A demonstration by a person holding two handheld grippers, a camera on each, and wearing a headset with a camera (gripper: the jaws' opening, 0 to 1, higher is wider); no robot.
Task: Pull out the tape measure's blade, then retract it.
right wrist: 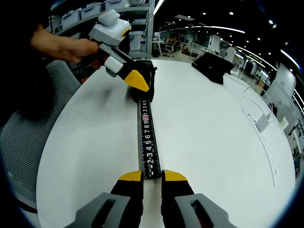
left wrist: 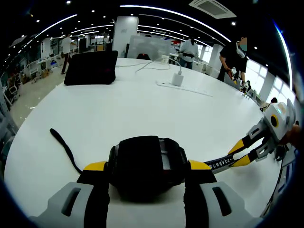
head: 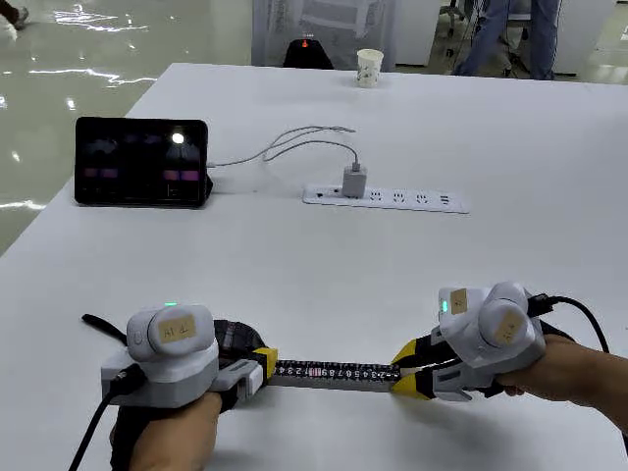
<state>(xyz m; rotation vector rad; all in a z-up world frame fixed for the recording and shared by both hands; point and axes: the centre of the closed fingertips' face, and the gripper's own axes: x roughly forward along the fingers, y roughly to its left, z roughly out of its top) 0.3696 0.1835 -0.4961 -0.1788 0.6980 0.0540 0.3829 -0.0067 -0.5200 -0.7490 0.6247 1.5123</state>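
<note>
The right gripper (right wrist: pixel 152 176) has its jaws pinched on the free end of the blade (right wrist: pixel 146 137), just ahead of their yellow tips. From there the blade runs straight away across the white surface (right wrist: pixel 213 142) to the tape measure's case (right wrist: pixel 145 71). The left gripper (left wrist: pixel 147 167) clamps the case between its jaws, one on each flank. The pull-out looks partly or fully done, with a short run of numerals bared between the two pairs of jaws. Retracting is left: the blade has not yet gone back into the case.

The end hook is hidden between the right jaws. In the right gripper view a yellow tip of the left jaws covers the mouth of the case, and I cannot make out any lock on it. Whether the blade rests on the surface or hangs just above it probably cannot be settled from these angles. A black strap (left wrist: pixel 64 147) trails from the case, beside the left jaws. Well beyond both pairs of jaws lie a tablet (head: pixel 142 160), a power strip (head: pixel 388 197) with a charger (head: pixel 354 181) plugged in, and a paper cup (head: pixel 369 67).
</note>
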